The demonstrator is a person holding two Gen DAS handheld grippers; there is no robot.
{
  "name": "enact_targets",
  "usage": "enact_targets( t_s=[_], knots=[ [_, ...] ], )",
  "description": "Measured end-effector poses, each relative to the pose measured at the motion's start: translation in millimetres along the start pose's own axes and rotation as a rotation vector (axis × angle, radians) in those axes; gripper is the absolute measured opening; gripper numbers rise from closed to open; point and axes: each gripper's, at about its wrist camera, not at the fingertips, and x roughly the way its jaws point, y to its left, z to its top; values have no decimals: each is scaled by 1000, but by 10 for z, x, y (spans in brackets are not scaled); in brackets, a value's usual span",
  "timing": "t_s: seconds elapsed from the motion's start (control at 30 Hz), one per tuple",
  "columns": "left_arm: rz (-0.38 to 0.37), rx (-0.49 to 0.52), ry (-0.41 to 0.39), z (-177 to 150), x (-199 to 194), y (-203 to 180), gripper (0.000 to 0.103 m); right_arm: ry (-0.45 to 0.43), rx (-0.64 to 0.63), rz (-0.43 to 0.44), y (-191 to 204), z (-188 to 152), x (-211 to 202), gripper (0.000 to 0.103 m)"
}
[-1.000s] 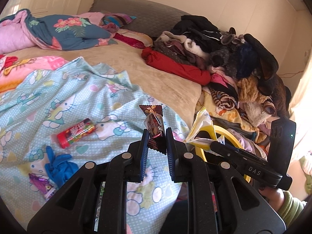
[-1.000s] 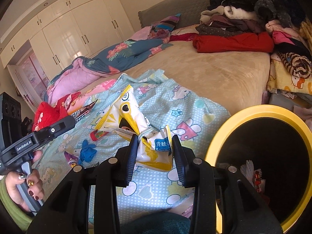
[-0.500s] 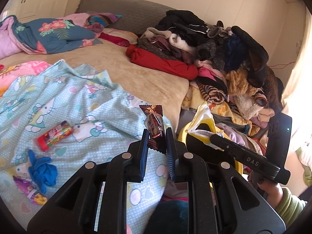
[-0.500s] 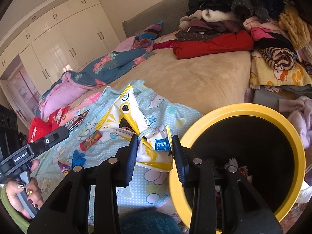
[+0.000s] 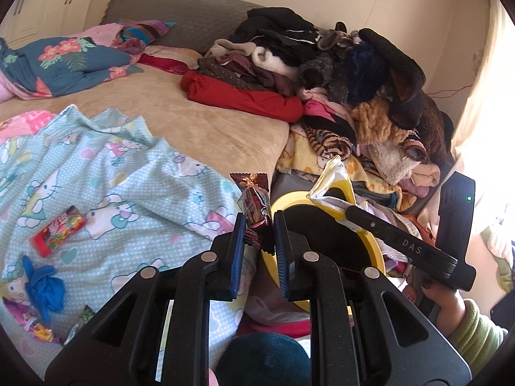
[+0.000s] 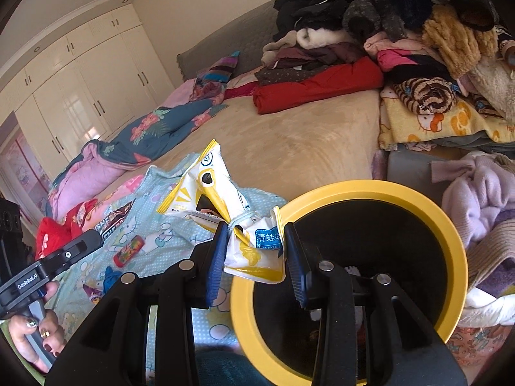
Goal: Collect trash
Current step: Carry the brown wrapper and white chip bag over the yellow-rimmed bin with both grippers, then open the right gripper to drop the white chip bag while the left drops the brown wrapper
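Yellow-rimmed bin (image 6: pixel 450 241) lower right of right view | step: carrying trash to it | right claw (image 6: pixel 254 251) clamps white-yellow snack bag (image 6: pixel 251 247) at bin's near rim | left claw (image 5: pixel 257 231) pinches brown candy wrapper (image 5: pixel 254 202) beside rim | next: centre each over the opening, then release.

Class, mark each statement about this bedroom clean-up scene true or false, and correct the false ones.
1. The left tongs grip a brown snack wrapper. True.
2. The right tongs are empty. False: they grip a yellow-and-white snack bag.
3. The bin has a yellow rim. True.
4. The red candy tube is inside the bin. False: it lies on the patterned sheet.
5. A blue glove lies on the sheet. True.
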Motion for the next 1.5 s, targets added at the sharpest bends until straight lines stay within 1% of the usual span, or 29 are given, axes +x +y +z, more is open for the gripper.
enact_targets(
  t_s=[0.5, 0.77, 1.13, 1.43, 1.5],
  knots=[
    [-69, 53, 47, -53, 264, -358, 12, -46, 78, -95, -451, 50, -181, 34],
    [-100, 78, 91, -128, 447, -510, 12, -59, 122, -147, -699, 36, -253, 34],
    [-141, 116, 161, -251, 737, -724, 12, -55, 179, -215, -997, -34, -274, 34],
    [-145, 154, 219, -343, 1024, -854, 12, -30, 222, -238, -1164, -94, -247, 34],
    [-148, 163, 233, -343, 1107, -886, 12, -29, 231, -231, -1183, -97, -245, 34]
  ],
)
